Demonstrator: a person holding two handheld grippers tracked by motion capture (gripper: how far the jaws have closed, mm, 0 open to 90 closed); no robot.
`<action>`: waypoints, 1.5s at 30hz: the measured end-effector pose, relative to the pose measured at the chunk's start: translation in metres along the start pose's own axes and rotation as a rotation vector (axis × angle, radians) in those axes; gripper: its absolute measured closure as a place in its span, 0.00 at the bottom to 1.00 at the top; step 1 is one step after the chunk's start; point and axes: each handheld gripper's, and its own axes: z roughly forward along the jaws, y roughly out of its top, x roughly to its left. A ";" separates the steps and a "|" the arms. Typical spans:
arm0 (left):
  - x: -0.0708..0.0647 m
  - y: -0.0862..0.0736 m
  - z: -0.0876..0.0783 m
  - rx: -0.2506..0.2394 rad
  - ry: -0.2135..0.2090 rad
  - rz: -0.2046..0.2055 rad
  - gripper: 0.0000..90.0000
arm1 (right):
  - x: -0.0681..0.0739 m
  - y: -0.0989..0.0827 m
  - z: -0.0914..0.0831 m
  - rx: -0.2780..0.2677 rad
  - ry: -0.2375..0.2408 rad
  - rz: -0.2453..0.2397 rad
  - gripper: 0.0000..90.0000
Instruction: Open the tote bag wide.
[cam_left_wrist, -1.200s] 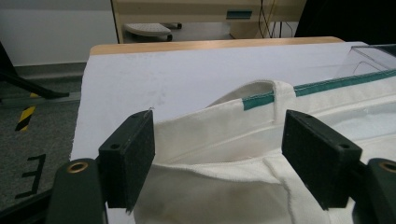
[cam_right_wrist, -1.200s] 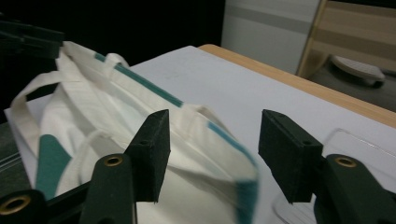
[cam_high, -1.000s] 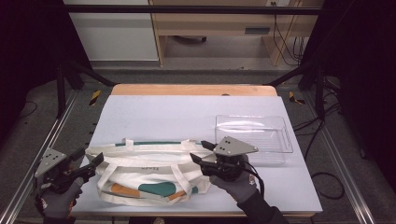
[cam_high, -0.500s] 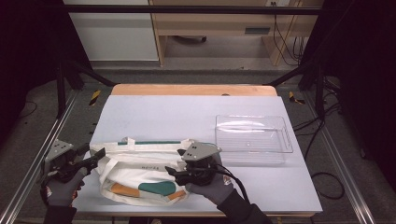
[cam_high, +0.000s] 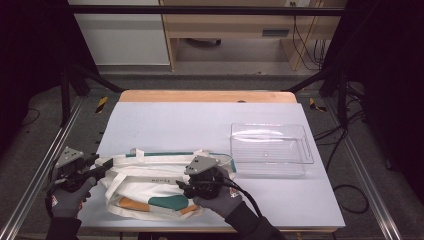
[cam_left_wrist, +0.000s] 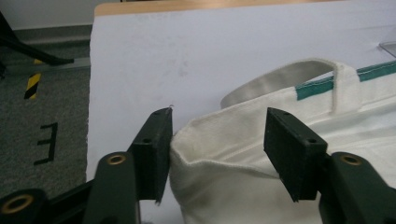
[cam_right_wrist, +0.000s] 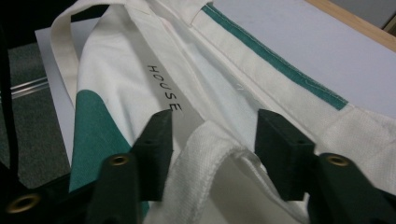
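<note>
Since the earlier frame, the right gripper (cam_high: 184, 186) has shifted leftward from the bag's right end onto its middle, and the left gripper (cam_high: 104, 165) has edged inward to the bag's left edge; the jaws of both have just been closing, each with cloth between them. High view: a white tote bag (cam_high: 150, 182) with teal and orange patches lies flat on the near left part of the pale table (cam_high: 200, 125), well apart from the far edge. A clear plastic tray (cam_high: 270, 148) stands just beside the bag's right end. Left gripper view: the jaws stand apart around a folded corner of the tote bag (cam_left_wrist: 224, 154); one pad touches the fold, the other stands clear of it. Right gripper view: the jaws straddle a raised hem of the tote bag (cam_right_wrist: 210, 144) near the printed word HOUSE (cam_right_wrist: 164, 87); neither pad presses the cloth, so the jaws count as parted.
</note>
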 end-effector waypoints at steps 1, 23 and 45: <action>0.001 -0.001 0.001 0.011 0.005 -0.003 0.52 | 0.000 -0.001 0.000 0.008 -0.003 -0.003 0.62; 0.001 -0.004 -0.013 -0.006 0.044 -0.025 0.90 | 0.008 -0.011 -0.025 -0.054 0.140 0.045 0.87; 0.000 0.002 0.011 0.005 -0.042 0.025 0.82 | 0.012 -0.030 -0.022 -0.056 0.166 0.084 0.86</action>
